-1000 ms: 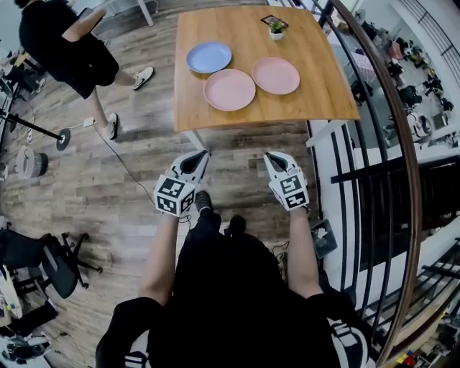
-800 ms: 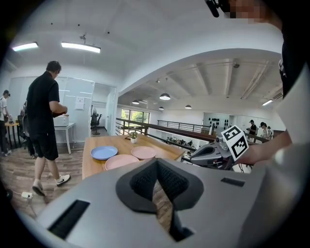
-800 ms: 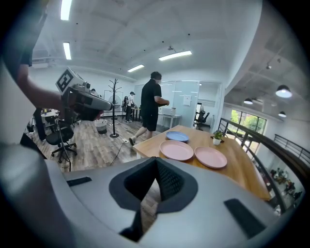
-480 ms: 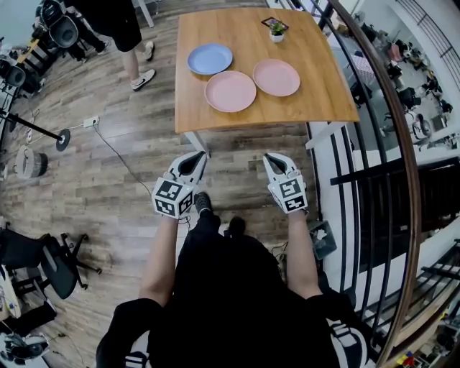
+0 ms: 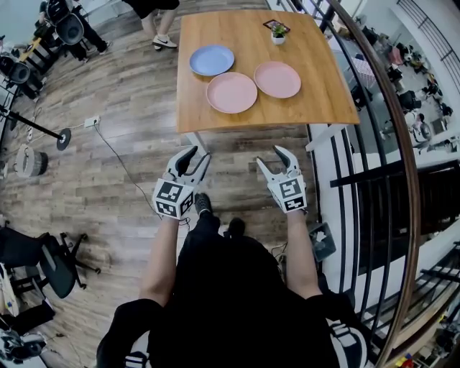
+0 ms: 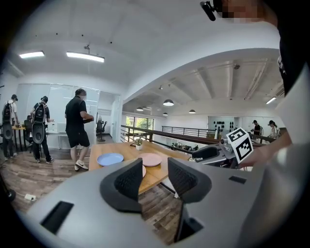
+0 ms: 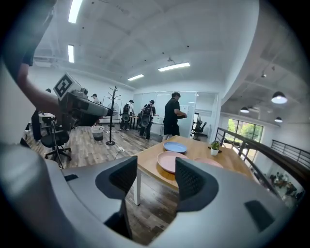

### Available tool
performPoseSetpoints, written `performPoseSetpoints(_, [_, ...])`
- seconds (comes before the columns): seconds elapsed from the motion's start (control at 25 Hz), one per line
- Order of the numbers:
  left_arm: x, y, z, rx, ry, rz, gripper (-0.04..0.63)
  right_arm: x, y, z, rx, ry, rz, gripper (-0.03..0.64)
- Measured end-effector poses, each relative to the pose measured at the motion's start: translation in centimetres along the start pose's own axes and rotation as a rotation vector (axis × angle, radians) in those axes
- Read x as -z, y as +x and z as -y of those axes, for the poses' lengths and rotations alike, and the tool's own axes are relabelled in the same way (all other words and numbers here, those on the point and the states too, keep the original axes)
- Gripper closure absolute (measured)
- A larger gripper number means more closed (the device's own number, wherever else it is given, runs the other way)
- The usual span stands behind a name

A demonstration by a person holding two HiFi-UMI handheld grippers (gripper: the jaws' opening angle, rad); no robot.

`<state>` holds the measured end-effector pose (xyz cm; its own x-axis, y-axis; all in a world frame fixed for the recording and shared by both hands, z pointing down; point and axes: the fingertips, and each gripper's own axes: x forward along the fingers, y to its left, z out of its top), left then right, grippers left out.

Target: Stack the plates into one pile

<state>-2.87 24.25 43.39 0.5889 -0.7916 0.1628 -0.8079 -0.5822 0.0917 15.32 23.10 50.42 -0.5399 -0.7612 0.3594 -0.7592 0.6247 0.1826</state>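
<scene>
Three plates lie apart on the wooden table (image 5: 316, 100): a blue plate (image 5: 211, 60) at the back left, a pink plate (image 5: 231, 92) near the front edge, and a second pink plate (image 5: 277, 78) to its right. Both grippers hang over the floor, short of the table's near edge. The jaws of my left gripper (image 5: 194, 156) are opening, with nothing between them. My right gripper (image 5: 274, 158) is opening too and holds nothing. In the left gripper view the blue plate (image 6: 110, 159) and a pink plate (image 6: 150, 159) show beyond the jaws; in the right gripper view the near pink plate (image 7: 169, 162) lies ahead.
A small potted plant (image 5: 277, 31) stands at the table's far edge. A black metal railing (image 5: 374, 144) runs along the right. A person's legs (image 5: 164, 21) are by the table's far left corner. An office chair (image 5: 43, 259) and a cable (image 5: 115, 154) are on the floor at left.
Both grippers have gone from shut to open. The person at the left has walked away toward the far side of the table. The plates have not moved.
</scene>
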Motion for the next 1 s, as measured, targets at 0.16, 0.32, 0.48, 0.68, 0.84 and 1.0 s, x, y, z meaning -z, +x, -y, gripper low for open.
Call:
performPoseSetpoints(0.16, [-0.2,0.0,0.3,0.005,0.006,-0.001,0.392,-0.3,-0.2,0.0,0.004,-0.005,0.000,0.325])
performPoseSetpoints(0.32, [-0.1,0.0,0.5,0.005,0.004,-0.004,0.379,-0.1,-0.4,0.1,0.008,-0.014,-0.009,0.324])
performPoseSetpoints(0.48, [-0.3,-0.1,0.7,-0.003,0.004,-0.002,0.377,0.0,-0.7,0.2,0.006,-0.017,-0.014,0.327])
performPoseSetpoints(0.68, [0.3,-0.7,0.4,-0.031,-0.017,0.004,0.377,1.1,-0.6,0.3,0.012,-0.009,-0.025,0.341])
performPoseSetpoints(0.84, [0.3,-0.8,-0.1,-0.041,-0.035,0.014,0.379,1.6,-0.6,0.7,0.029,-0.005,-0.038,0.356])
performPoseSetpoints(1.0, [0.0,-0.9,-0.2,-0.036,-0.035,0.015,0.379,1.4,-0.3,0.7,0.023,-0.011,-0.049,0.359])
